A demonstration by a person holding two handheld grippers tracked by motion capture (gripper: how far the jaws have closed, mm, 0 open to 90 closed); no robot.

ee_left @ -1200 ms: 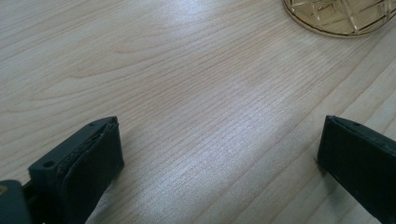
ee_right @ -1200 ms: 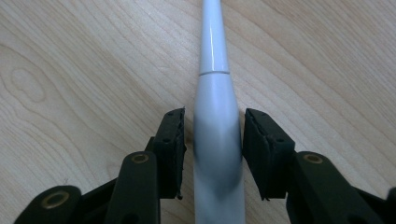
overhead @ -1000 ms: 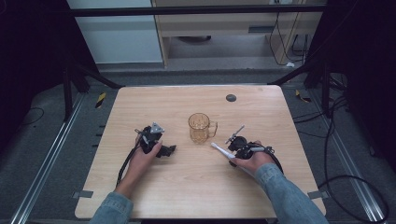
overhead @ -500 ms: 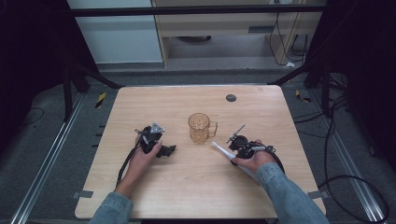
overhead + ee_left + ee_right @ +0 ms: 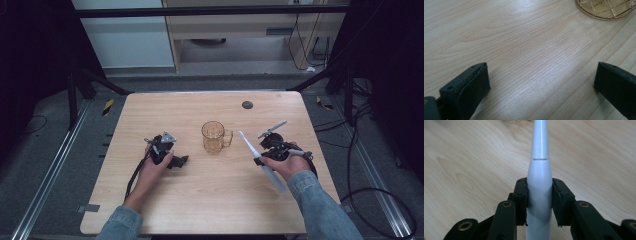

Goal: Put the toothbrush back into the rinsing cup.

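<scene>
A white electric toothbrush (image 5: 248, 145) is clamped near its handle's top by my right gripper (image 5: 260, 159), which is shut on it. The brush is lifted off the wooden table (image 5: 150, 115) and slants, with its head pointing up-left toward an amber glass mug (image 5: 214, 137) at the table's middle. In the right gripper view the toothbrush (image 5: 539, 170) runs straight up between the pads of my right gripper (image 5: 539, 200). Left of the mug, my left gripper (image 5: 181, 161) rests on the table, open. The left gripper view shows the left gripper (image 5: 541, 85) spread wide over bare wood, with the mug's base (image 5: 606, 10) ahead.
A small black round disc (image 5: 247, 105) sits on the table behind the mug. Dark metal frame legs and cables (image 5: 360, 150) surround the table. A cabinet (image 5: 225, 30) stands on the floor beyond the far edge.
My right hand has risen with the toothbrush, lifting it off the table; its head now points toward the mug. The left hand has stayed in place.
</scene>
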